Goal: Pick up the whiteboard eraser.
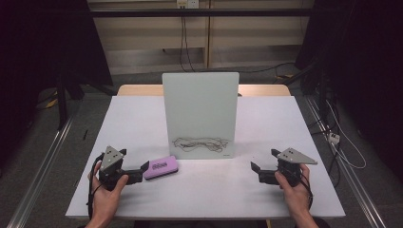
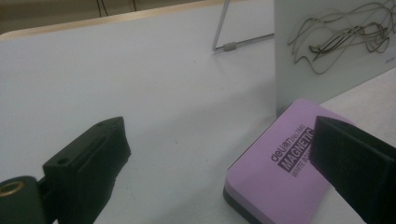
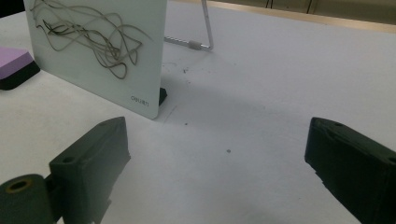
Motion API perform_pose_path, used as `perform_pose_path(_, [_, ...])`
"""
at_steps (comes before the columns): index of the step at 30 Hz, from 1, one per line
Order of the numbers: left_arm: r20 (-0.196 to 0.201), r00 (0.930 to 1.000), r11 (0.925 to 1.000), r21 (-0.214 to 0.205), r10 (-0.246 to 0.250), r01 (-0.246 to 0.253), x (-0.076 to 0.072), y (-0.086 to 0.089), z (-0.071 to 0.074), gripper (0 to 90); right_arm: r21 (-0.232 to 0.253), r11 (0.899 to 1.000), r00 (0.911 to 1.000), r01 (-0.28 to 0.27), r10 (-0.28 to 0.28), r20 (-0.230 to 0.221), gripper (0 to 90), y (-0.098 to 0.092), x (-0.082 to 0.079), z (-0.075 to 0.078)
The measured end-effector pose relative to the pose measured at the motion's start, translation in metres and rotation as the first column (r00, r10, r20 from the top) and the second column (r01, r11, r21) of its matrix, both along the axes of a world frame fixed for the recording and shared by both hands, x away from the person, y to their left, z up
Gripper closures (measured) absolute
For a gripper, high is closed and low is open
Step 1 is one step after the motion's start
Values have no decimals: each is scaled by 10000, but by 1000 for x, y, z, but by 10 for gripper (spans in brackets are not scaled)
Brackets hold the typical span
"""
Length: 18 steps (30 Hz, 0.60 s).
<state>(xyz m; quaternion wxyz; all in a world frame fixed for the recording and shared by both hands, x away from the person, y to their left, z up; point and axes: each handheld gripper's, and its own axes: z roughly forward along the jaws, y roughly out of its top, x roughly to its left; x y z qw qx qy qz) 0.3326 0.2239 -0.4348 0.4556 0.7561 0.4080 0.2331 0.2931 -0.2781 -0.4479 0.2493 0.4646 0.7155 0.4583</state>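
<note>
A small whiteboard (image 1: 200, 114) stands upright on its wire stand in the middle of the white table (image 1: 142, 118), with dark scribbles (image 1: 202, 144) along its lower part. A purple magnetic eraser (image 1: 160, 166) lies flat just left of the board's foot. My left gripper (image 1: 134, 161) rests low on the table right beside the eraser, jaws open; in the left gripper view the eraser (image 2: 275, 172) lies by the right jaw, and nothing is gripped. My right gripper (image 1: 264, 159) is open over bare table to the right of the board (image 3: 93, 46).
The board's wire stand (image 3: 201, 28) reaches back behind it. Bare table spreads between the two grippers and in front of the board. A wooden edge (image 1: 138, 89) runs along the table's far side. Cables (image 1: 342, 147) lie on the floor at the right.
</note>
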Motion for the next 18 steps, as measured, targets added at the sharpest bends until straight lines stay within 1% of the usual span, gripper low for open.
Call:
perform_pose_path(4, [-114, 9999, 10000, -3, -43, 43, 1, 0, 1, 50, -19, 10000, 10000, 26, -26, -27, 63, 0, 0, 0])
perform_pose_path(6, [-235, 9996, 9998, 73, -180, 182, 1, 0, 2, 49, 9, 10000, 10000, -16, 16, 12, 63, 0, 1, -1])
perform_pose_path(11, [-282, 9995, 9998, 32, -170, 171, 2, -1, 3, 49, -47, 10000, 10000, -24, 24, -3, 63, 0, 1, -1])
perform_pose_path(12, [-325, 9992, 9997, 3, -247, 247, 2, -1, 3, 51, -40, 10000, 10000, -43, 43, -6, 64, 0, 1, -1])
perform_pose_path(17, [-320, 9991, 9995, 108, -278, 282, 4, -2, 3, 57, -16, 9999, 9999, -103, 103, -41, 63, 1, 1, -1])
perform_pose_path(18, [-418, 9987, 9995, 142, -279, 286, 5, -2, 2, 59, -9, 9999, 9999, -119, 119, -31, 63, 1, 1, -1])
